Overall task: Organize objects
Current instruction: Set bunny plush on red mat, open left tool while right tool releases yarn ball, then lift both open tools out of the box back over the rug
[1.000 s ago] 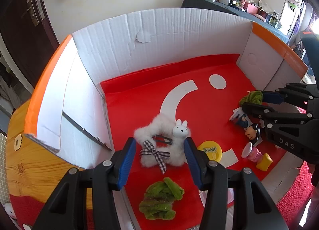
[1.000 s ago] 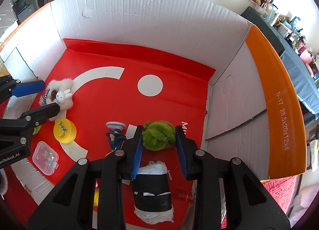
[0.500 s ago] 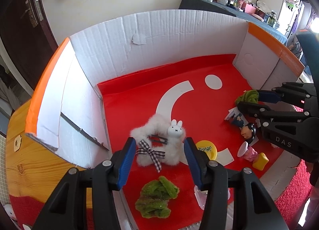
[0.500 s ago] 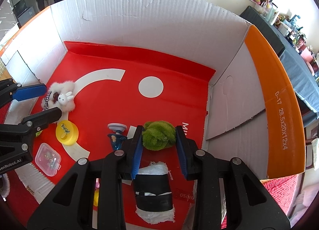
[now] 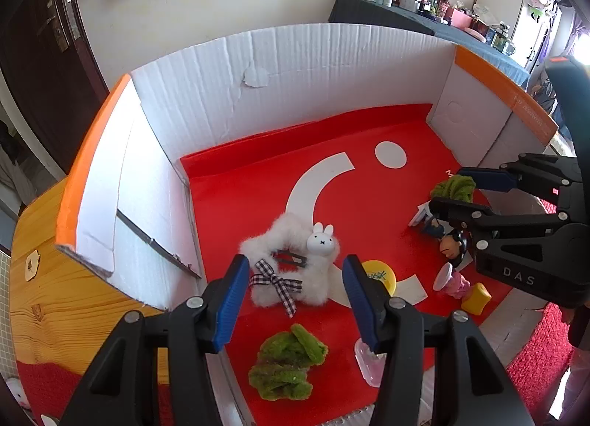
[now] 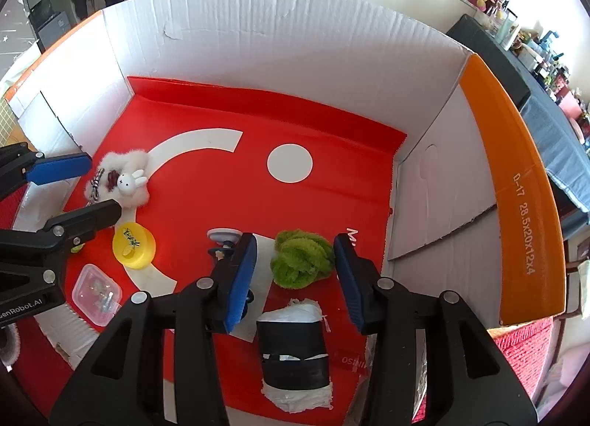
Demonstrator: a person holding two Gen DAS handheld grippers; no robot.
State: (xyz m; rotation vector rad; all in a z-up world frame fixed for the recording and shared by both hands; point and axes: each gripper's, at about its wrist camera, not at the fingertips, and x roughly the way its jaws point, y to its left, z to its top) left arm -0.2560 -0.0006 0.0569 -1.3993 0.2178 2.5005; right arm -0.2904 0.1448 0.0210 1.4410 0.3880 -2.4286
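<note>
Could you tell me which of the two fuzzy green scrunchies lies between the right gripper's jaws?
The fuzzy green scrunchie beside the black-wrapped white roll; the other lies near the left gripper.

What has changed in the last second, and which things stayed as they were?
The right gripper has just been opening: its blue pads now stand apart from the fluffy green ball, which lies released between them on the red box floor. The left gripper opened slightly around the white fluffy star with the rabbit head, without pressing it. Neither hand moved; the other items stayed put.
</note>
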